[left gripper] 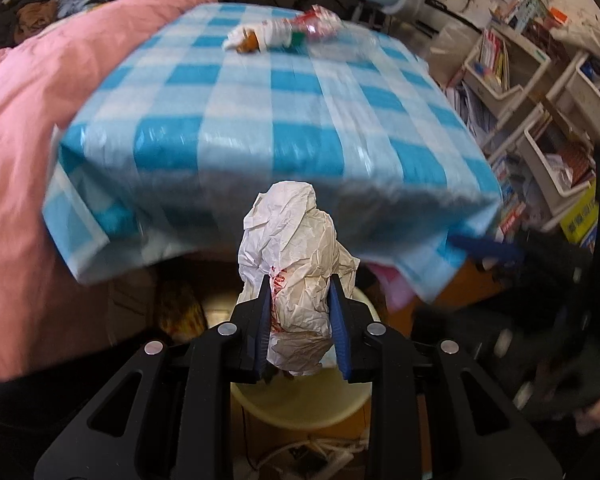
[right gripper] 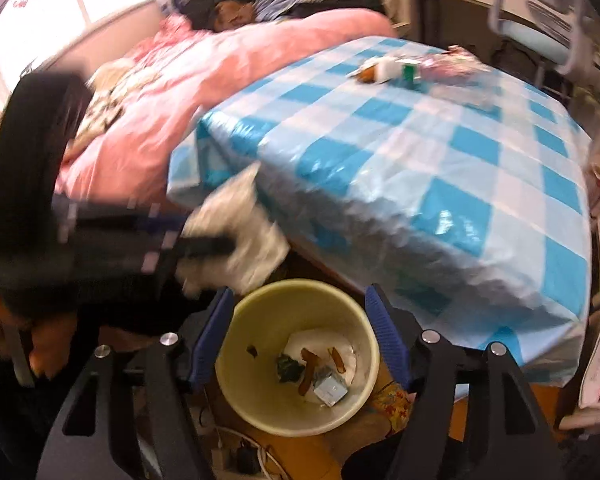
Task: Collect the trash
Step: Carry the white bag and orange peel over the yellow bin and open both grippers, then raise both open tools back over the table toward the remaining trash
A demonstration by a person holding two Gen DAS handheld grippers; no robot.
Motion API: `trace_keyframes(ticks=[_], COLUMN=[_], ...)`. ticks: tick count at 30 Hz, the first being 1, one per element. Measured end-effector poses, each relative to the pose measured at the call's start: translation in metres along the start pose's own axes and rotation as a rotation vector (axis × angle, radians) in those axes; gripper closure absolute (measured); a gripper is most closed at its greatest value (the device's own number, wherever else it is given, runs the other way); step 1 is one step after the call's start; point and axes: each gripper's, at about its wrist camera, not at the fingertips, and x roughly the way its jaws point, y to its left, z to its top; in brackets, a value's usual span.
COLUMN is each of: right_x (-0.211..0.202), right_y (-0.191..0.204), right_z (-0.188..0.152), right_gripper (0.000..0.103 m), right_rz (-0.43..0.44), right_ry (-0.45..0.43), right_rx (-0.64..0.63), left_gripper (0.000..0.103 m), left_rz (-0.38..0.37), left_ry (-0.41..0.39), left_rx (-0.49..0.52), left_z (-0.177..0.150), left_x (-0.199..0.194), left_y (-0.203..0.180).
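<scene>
Table (left gripper: 260,120) with blue check cloth; pink quilt (left gripper: 40,140) beside it. Cream bin (right gripper: 236,368) on the floor at the table's near edge, scraps inside. Left gripper (left gripper: 300,300) pinches a crumpled white wrapper (left gripper: 296,264) above the bin. Right gripper (right gripper: 300,332), jaws spread and empty, hangs over the bin. More trash (left gripper: 280,32) at the table's far edge.

Tablecloth (left gripper: 284,120) looks like glossy plastic sheeting to me, shiny highlights all over the checks. The wad (left gripper: 296,280) I'm holding is crinkly matt paper. Bin (right gripper: 260,400) is smooth plastic, slightly dull. Blanket (left gripper: 40,140) reads as soft matt cloth. Finger pads (right gripper: 388,340) look like ribbed rubber.
</scene>
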Motion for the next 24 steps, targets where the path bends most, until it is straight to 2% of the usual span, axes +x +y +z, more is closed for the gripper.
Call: trace_keyframes(ticks=[3, 7, 13, 19, 24], right_x=[-0.009, -0.021, -0.029, -0.03, -0.029], right_y=[-0.009, -0.018, -0.027, -0.029, -0.03], right_z=[0.002, 0.003, 0.007, 0.009, 0.01], right_gripper=[0.03, 0.026, 0.02, 0.018, 0.017], right_rz=[-0.005, 0.007, 0.012, 0.005, 0.002], right_ry=[-0.051, -0.115, -0.164, -0.175, -0.189], right_rx=[0.049, 0.102, 0.143, 0.147, 0.152], left_gripper=[0.077, 0.057, 0.043, 0.036, 0.034], left_rz=[-0.011, -0.011, 0.014, 0.037, 0.066], left_ry=[0.042, 0.083, 0.061, 0.025, -0.026], left_rx=[0.014, 0.039, 0.036, 0.025, 0.032], left_z=[-0.011, -0.019, -0.018, -0.013, -0.005], left_x=[0.005, 0.01, 0.007, 0.004, -0.002], left_y=[-0.005, -0.012, -0.011, -0.008, -0.009])
